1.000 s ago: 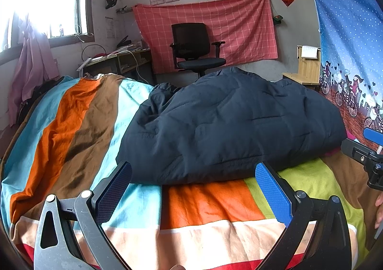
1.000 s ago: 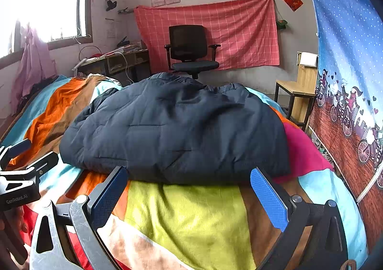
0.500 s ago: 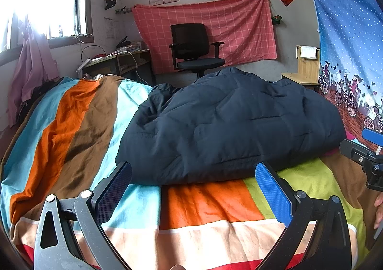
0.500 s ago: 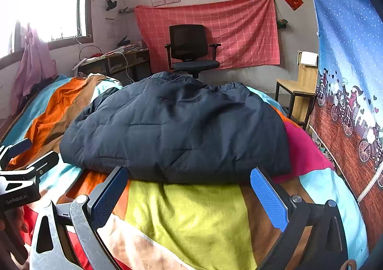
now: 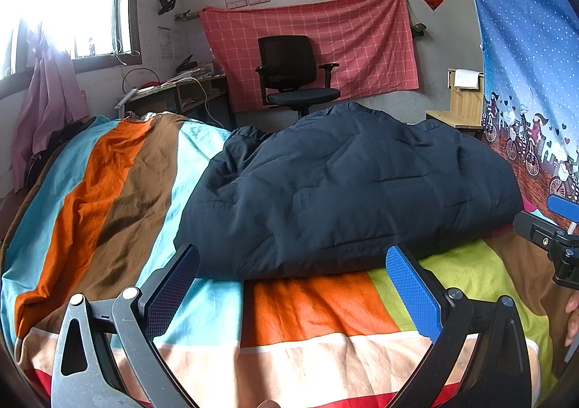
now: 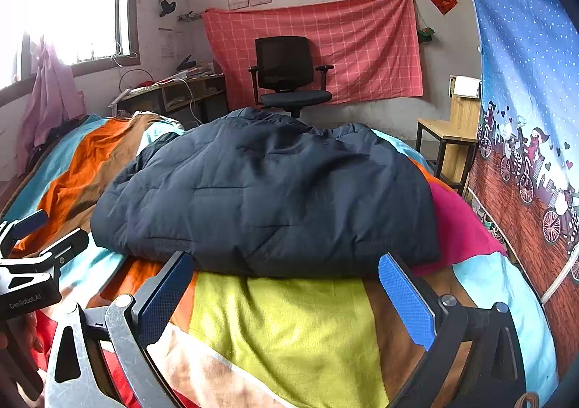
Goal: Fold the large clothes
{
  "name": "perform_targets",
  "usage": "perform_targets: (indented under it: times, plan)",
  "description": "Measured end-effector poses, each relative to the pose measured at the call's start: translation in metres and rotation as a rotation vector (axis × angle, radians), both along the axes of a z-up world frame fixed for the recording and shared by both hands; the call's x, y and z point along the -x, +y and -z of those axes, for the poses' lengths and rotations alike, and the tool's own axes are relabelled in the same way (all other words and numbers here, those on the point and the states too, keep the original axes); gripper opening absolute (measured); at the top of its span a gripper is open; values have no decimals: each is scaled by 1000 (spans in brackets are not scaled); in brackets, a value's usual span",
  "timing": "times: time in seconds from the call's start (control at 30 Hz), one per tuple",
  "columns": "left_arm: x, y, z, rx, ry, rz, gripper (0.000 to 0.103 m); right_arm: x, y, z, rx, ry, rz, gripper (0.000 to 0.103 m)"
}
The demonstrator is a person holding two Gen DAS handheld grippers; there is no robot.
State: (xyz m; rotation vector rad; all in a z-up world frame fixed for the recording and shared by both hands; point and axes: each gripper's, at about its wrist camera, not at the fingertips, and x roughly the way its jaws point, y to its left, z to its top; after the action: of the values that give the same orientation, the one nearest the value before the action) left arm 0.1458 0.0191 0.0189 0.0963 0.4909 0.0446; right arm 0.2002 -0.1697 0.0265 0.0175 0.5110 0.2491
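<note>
A dark navy quilted jacket [image 5: 343, 191] lies in a puffy heap on the striped bedspread [image 5: 318, 306]; it also shows in the right wrist view [image 6: 267, 191]. My left gripper [image 5: 293, 274] is open and empty, hovering just short of the jacket's near hem. My right gripper [image 6: 286, 277] is open and empty, also just short of the near hem. The right gripper shows at the right edge of the left wrist view [image 5: 553, 227], and the left gripper at the left edge of the right wrist view [image 6: 32, 263].
The colourful bedspread [image 6: 282, 328] covers the bed. A black office chair [image 5: 293, 79] stands beyond the bed before a red checked cloth. A desk [image 5: 173, 93] is at the far left, a wooden stool [image 6: 448, 133] at the right, and a blue curtain [image 5: 528, 64] hangs along the right side.
</note>
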Motion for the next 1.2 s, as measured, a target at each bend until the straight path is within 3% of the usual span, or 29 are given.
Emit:
perform_targets:
  times: [1.2]
  plan:
    - [-1,3,0,0,2,7,101,2,5,2,-3,9,-1,103]
